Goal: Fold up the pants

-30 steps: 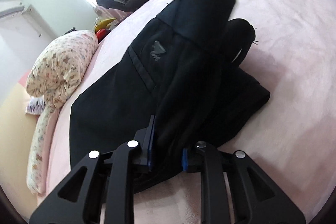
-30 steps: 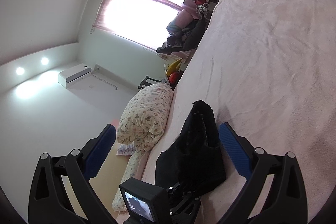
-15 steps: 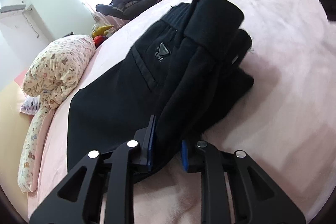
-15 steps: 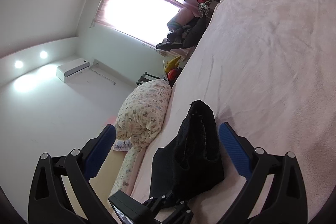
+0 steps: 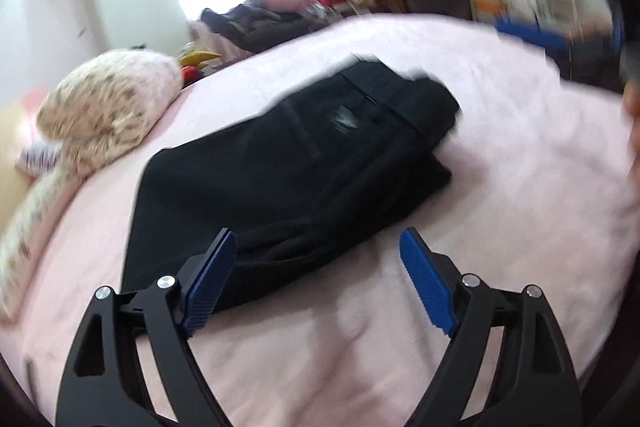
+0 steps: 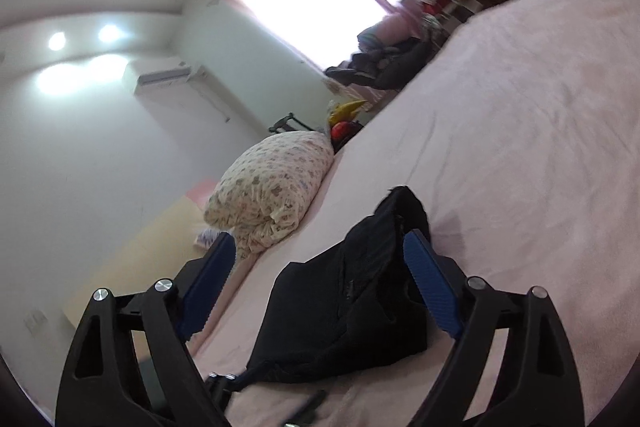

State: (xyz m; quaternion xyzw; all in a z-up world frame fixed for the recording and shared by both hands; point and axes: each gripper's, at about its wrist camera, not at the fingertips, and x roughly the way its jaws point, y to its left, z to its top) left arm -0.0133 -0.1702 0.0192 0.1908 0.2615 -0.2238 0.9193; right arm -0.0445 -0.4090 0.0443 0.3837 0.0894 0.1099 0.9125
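Black pants (image 5: 288, 167) lie folded just beyond the open left hand-held gripper (image 5: 316, 279).

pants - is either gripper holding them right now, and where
Neither. The left gripper has just opened off the black pants; the right gripper is open too.

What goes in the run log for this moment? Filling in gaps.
left gripper: just opened, empty | right gripper: open, narrowing, empty | pants: folded on bed
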